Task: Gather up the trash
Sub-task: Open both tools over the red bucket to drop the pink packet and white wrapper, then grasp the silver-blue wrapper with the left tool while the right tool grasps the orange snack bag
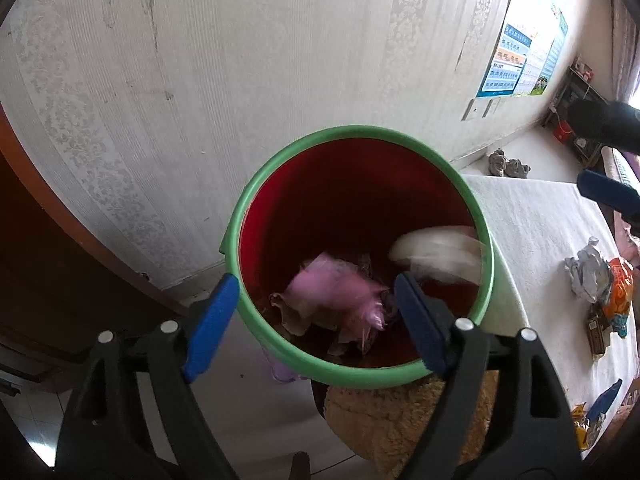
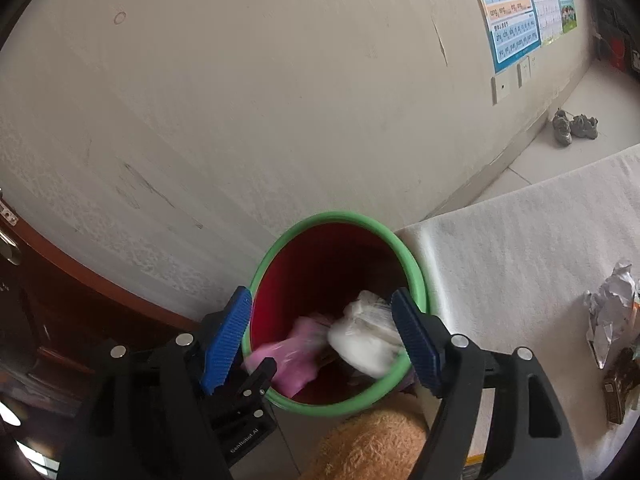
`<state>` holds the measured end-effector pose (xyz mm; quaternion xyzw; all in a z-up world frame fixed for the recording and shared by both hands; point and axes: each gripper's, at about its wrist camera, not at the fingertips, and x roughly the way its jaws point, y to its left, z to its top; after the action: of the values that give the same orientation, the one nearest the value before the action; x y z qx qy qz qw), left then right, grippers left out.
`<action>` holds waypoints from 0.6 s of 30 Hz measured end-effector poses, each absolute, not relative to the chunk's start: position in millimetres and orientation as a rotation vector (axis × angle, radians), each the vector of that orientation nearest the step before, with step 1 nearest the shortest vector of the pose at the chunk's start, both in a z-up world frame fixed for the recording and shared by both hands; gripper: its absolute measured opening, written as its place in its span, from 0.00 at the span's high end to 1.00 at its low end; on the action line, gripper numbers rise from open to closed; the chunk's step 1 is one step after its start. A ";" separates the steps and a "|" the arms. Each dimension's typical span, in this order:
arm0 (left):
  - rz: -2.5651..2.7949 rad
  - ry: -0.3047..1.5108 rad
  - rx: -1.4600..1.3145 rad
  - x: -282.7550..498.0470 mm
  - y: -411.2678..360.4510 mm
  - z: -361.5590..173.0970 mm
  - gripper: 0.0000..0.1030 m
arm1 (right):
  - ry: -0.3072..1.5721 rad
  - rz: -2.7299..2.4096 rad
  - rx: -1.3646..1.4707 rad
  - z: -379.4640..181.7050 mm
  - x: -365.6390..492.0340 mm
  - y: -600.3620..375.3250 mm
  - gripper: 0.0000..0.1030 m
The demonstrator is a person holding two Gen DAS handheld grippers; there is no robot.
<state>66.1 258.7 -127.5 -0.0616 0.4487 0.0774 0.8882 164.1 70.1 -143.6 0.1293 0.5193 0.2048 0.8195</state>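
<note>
Green-rimmed and red inside, a round bin (image 1: 362, 256) fills the middle of the left wrist view, standing against a pale patterned wall (image 1: 200, 80). The left gripper (image 1: 316, 324) hangs over the bin's near rim with its blue-padded jaws spread wide and nothing between them. Inside the bin, a blurred pink piece of trash (image 1: 336, 288) lies at about 7 o'clock and a blurred white piece of trash (image 1: 436, 252) at about 3 o'clock. At 3 o'clock from the bin, a table with a white cloth (image 1: 532, 216) carries a crumpled silver wrapper (image 1: 586, 270) and an orange packet (image 1: 619, 288). The right gripper's blue pad and dark body show at the right edge. A tan fuzzy cushion (image 1: 400, 424) sits at 6 o'clock below the bin. A pair of shoes (image 1: 506, 164) rests on the floor by the wall at 2 o'clock.

In the right wrist view, the right gripper (image 2: 322, 336) also hovers above the bin (image 2: 280, 240), jaws wide apart and empty. The white trash (image 2: 366, 334) lies just beside its right pad, blurred; the pink trash (image 2: 296, 354) lies at 7 o'clock within the bin. Part of the left gripper (image 2: 244, 404) crosses the bin's lower left rim. A coloured chart (image 2: 516, 12) hangs on the wall at 1 o'clock.
</note>
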 end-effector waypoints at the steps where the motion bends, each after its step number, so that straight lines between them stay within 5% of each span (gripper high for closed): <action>1: 0.160 0.934 -0.127 65.2 257.8 -127.6 0.25 | 1.105 0.432 0.273 -143.3 161.6 68.2 0.31; 18: 0.050 0.917 -0.069 59.7 190.2 -112.6 0.25 | 1.080 0.005 0.225 -154.9 94.1 -154.8 0.31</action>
<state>59.7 190.2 -112.6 -0.0334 0.4426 0.0240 0.8958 94.1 -154.8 -154.9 0.1070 0.5130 0.0023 0.8517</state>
